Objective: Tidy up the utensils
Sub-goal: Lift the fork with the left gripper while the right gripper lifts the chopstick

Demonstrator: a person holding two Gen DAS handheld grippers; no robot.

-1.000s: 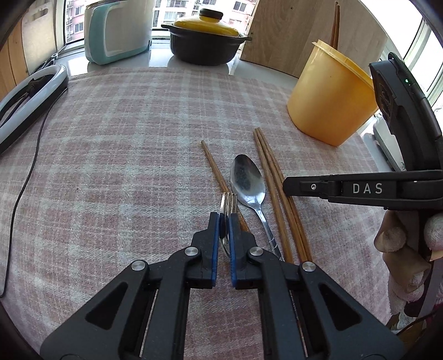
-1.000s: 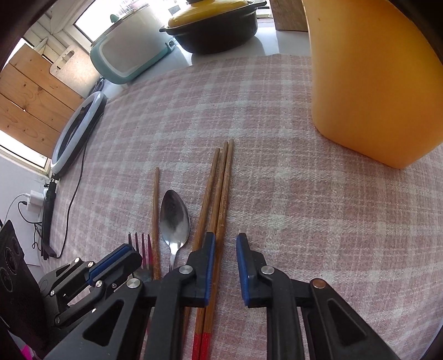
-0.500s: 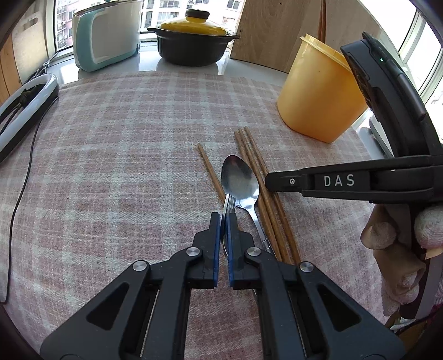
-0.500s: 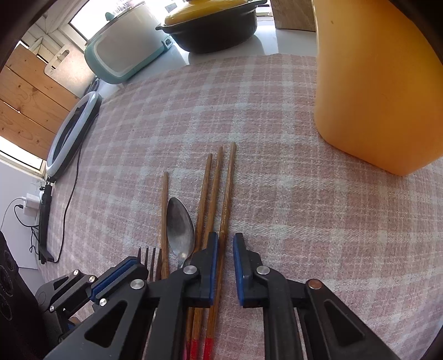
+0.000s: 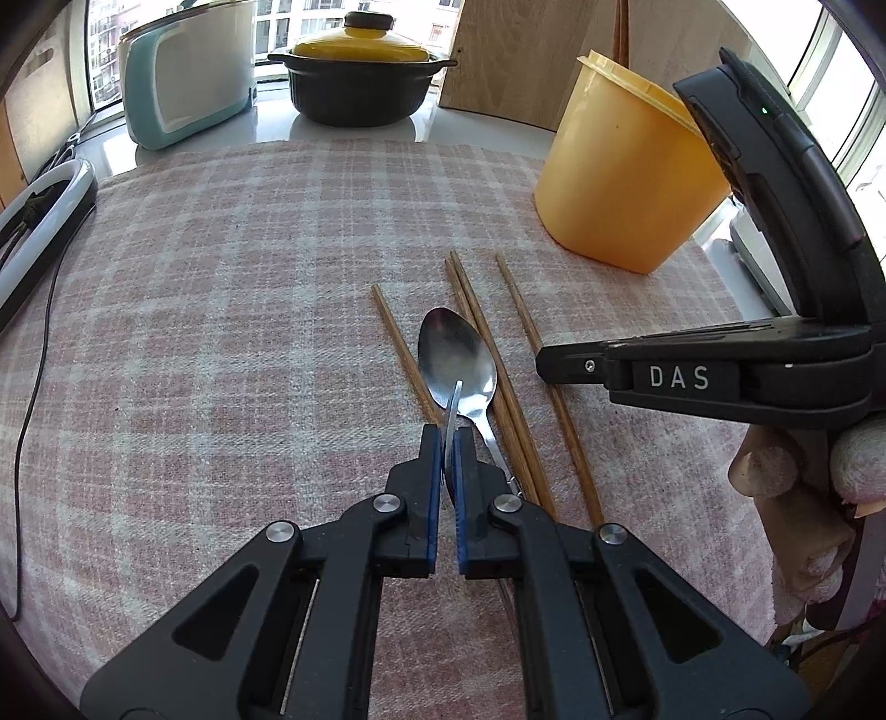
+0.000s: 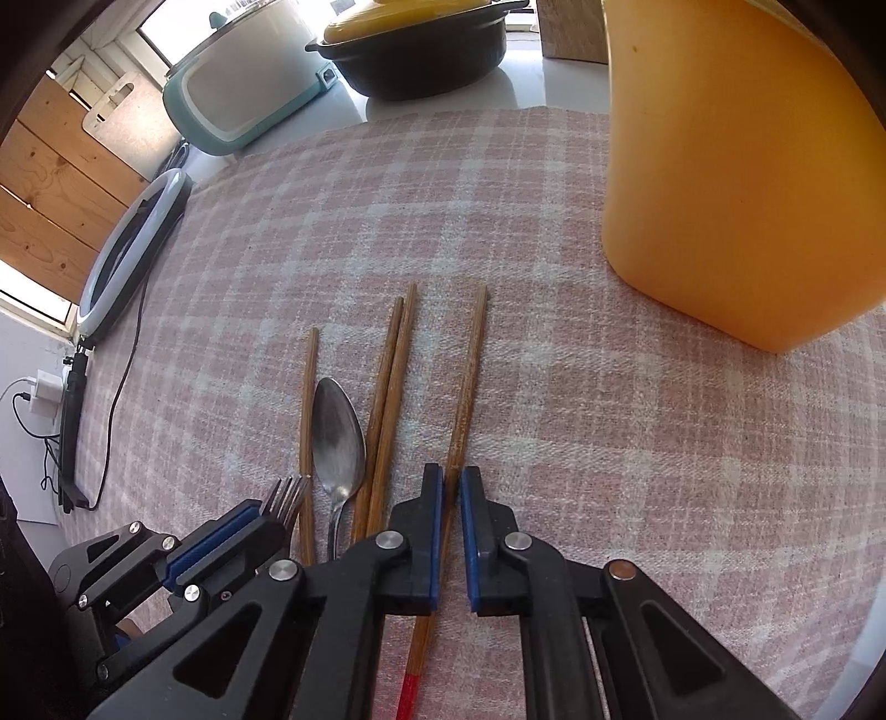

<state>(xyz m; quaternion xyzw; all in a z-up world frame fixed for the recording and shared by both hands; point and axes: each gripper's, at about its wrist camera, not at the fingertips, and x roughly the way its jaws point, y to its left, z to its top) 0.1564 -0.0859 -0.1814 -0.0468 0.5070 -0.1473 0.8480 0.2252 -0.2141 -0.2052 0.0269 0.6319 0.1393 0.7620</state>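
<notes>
Both grippers have a utensil; nothing is sorted yet.
The left gripper [image 5: 447,443] fingers are closed on the fork [image 6: 288,495]; the right gripper [image 6: 451,487] fingers pinch one chopstick [image 6: 468,382]. The spoon [image 5: 457,360] and other chopsticks lie between them, the yellow container [image 5: 626,177] ahead.

A spoon [image 6: 336,437] lies among four chopsticks [image 6: 387,410] at lower centre of the surface [image 6: 609,443]; a tub [image 6: 736,166] stands upper right, a pot [image 6: 421,50] behind.

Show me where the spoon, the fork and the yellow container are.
spoon [image 5: 457,357], left wrist view, on its bowl.
fork [image 6: 285,495], right wrist view, on its tines.
yellow container [image 5: 620,177], left wrist view, on its side wall.
</notes>
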